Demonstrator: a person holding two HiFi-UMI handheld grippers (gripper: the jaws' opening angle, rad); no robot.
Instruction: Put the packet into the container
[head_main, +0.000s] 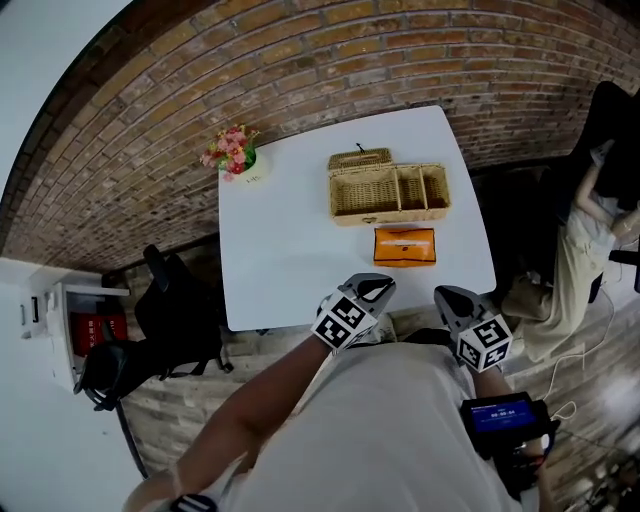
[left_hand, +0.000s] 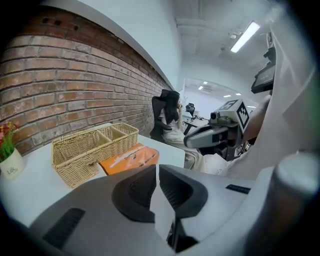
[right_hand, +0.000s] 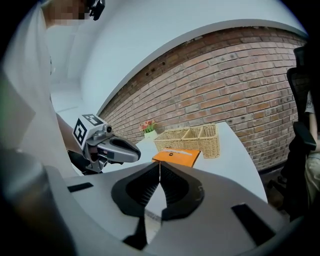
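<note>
Left hand-held gripper (head_main: 375, 290) closed, packet (head_main: 405, 246) beside container (head_main: 390, 212), flower pot (head_main: 238, 158) at table (head_main: 290, 245) corner

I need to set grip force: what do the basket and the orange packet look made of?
The basket looks like woven wicker or rattan, matte and straw-coloured; its plaited strands show. The orange packet looks like soft plastic film with a slight sheen, though it could be thin card; the pictures leave that open.

packet (head_main: 405, 246): orange, flat, rectangular; lies flat toward the near right corner of the table (head_main: 290, 240), just in front of the basket, apart from it.
basket (head_main: 390, 214): woven wicker, three compartments, lid (head_main: 360, 158) open at the back; right half, toward the far edge.
</note>
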